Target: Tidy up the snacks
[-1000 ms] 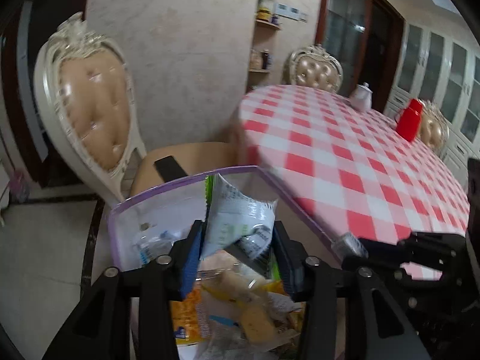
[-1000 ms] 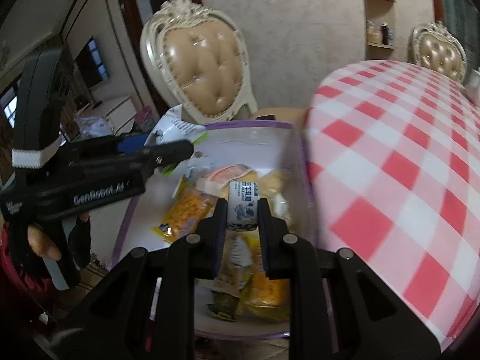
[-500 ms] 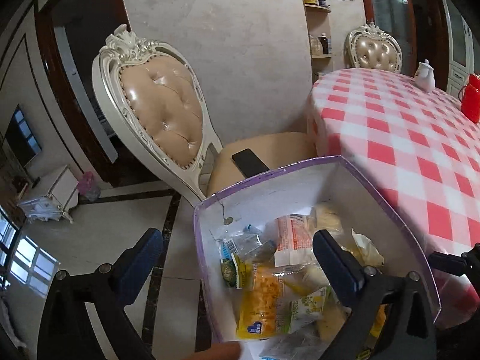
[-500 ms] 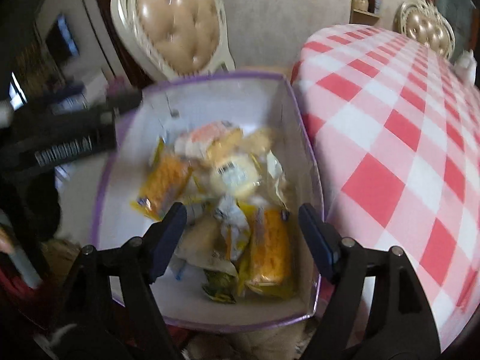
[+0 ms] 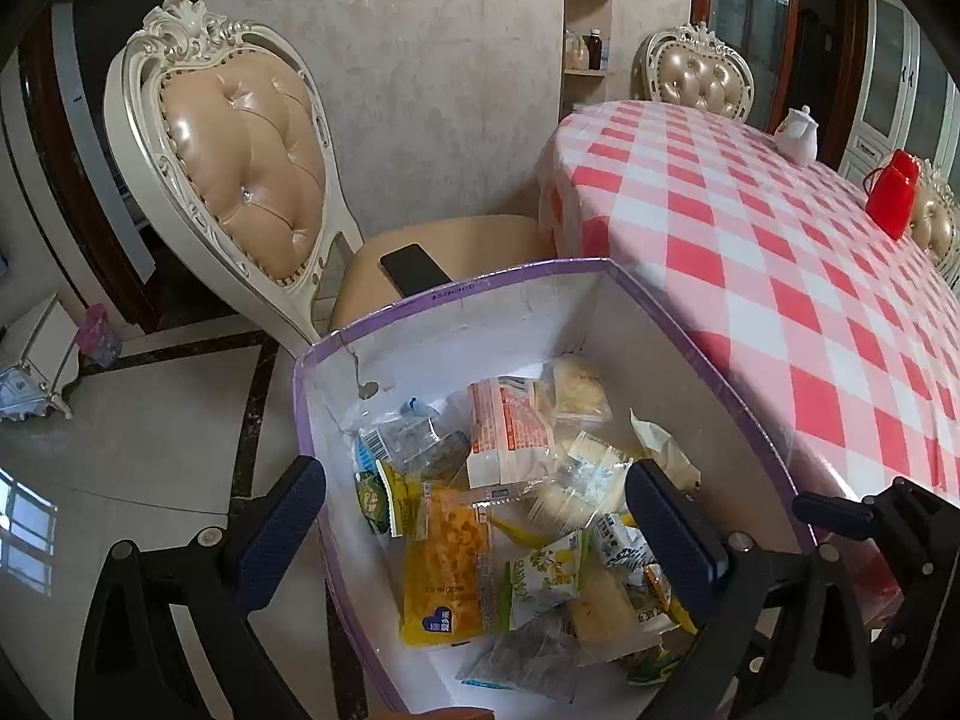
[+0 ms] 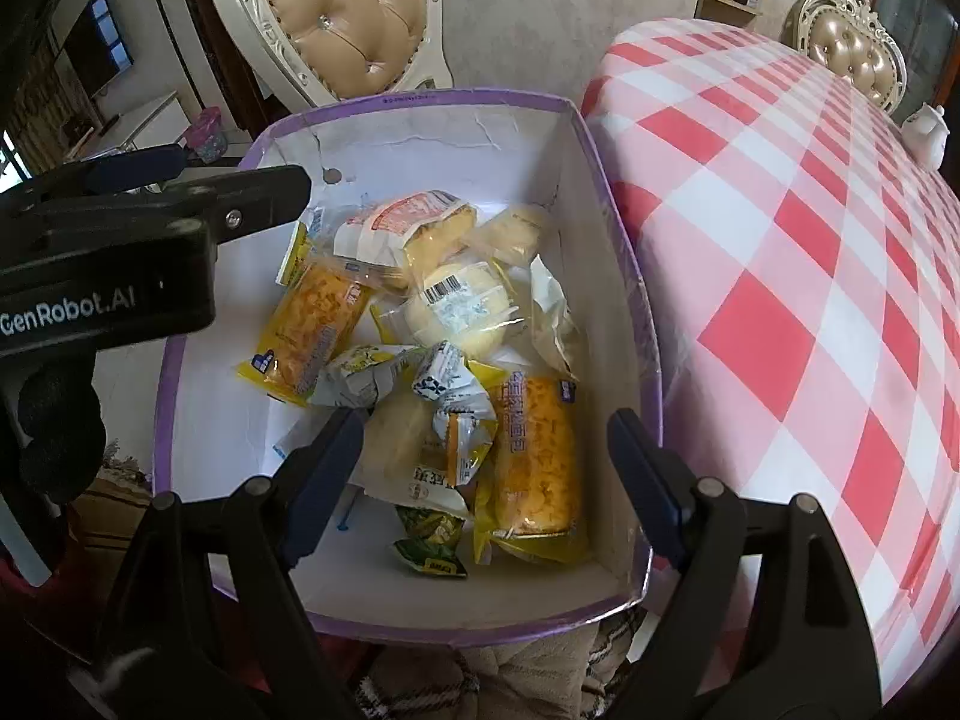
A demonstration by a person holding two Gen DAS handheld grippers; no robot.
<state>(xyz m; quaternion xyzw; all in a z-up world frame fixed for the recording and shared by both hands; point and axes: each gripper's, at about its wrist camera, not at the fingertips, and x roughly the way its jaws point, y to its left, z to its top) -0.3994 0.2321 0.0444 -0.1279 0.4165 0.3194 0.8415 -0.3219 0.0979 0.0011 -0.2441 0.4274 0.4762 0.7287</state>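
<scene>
I'm hovering both tongs, left (image 5: 474, 516) and right (image 6: 480, 456), gaping wide and empty (jaws just opening) over the snack box (image 6: 420, 114)

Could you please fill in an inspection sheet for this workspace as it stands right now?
Surface: table under a red-and-white checked cloth, bare near the box.
Job's things: white box with purple rim beside the table edge, holding a loose pile of wrapped snacks, including two orange packets and a round bun.
Clutter: dark phone on the chair seat; white teapot and red container far down the table.
Grippers: left tongs and right tongs have just been opening; both stand wide over the box, nothing between them.
Cables: nothing seen.
Surroundings: padded cream chair, wall shelf with jars, tiled floor.
</scene>
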